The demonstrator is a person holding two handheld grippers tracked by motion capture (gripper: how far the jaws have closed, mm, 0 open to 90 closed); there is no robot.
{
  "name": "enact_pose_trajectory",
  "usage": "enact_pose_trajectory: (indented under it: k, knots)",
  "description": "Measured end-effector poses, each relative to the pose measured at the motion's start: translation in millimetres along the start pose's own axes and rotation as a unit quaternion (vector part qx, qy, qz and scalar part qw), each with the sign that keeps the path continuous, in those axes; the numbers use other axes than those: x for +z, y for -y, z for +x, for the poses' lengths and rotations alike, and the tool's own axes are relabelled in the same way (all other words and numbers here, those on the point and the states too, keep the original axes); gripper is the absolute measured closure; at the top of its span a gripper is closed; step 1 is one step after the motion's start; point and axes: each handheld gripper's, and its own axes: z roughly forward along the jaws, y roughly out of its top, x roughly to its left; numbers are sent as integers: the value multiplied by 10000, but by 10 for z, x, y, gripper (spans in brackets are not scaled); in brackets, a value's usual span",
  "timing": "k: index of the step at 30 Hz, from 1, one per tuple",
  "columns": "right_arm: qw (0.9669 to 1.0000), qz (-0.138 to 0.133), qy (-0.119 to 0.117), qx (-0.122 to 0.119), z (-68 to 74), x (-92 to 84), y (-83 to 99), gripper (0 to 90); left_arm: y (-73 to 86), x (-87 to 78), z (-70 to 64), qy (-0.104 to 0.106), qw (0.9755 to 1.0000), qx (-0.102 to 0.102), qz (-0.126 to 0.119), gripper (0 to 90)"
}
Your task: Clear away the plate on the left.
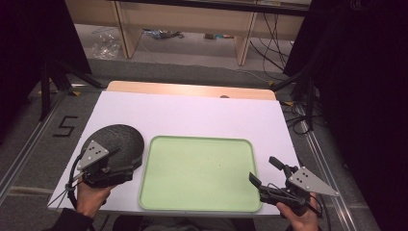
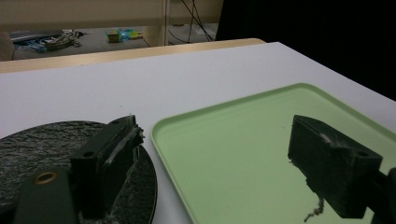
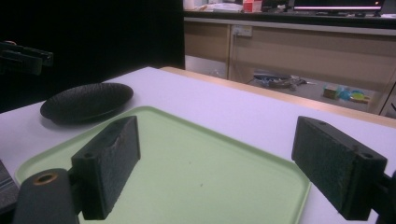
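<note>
The black plate point(image 1: 118, 142) lies flat and right way up on the white table point(image 1: 192, 113), at about eight o'clock from the table's middle, touching or just beside the left rim of the green tray point(image 1: 199, 173). It is round and shallow with a rough, textured face, so it has no true long axis and points no way in particular; its open side faces up. In the right gripper view it shows as a low dark dish point(image 3: 86, 102) at ten o'clock beyond the tray point(image 3: 233, 186), with its rim curling up a little.

The left gripper point(image 1: 127, 163) hangs over the plate's near edge, at five o'clock on the plate. In the left gripper view its jaws stand wide apart with nothing between them: one jaw is over the plate point(image 2: 46, 149), the other over the tray point(image 2: 224, 140). The step in hand looks like the approach for a grasp. The next move likely calls for lowering and turning the jaws so they straddle the thin rim, then closing on it.

The right gripper point(image 1: 264, 173) waits at four o'clock, past the tray's right corner, jaws spread and empty.
</note>
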Motion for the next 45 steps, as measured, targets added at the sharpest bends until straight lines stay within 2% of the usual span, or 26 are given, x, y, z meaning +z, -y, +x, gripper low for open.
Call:
enact_pose_trajectory:
  k: [7,17,27,33,36,41,45]
  knots:
    - [10000,90,-38,18,-8,-7,-4,162,-1,16,28,-9,10000,-36,26,157]
    - [10000,-6,17,-3,0,2,2,162,-7,16,57,-49,9999,-97,-5,158]
    - [10000,4,-6,1,2,10,3,162,-32,83,166,-184,9996,-194,43,157]
    - [10000,-15,-39,18,3,19,6,162,-59,114,289,-349,9990,-283,46,157]
    - [10000,54,-18,-6,2,13,1,163,-64,139,424,-454,9981,-386,122,157]
    - [10000,71,-25,-10,6,13,0,163,-77,137,537,-558,9972,-495,94,157]
    - [10000,60,-33,-4,3,10,0,162,-81,176,698,-688,9958,-577,201,157]
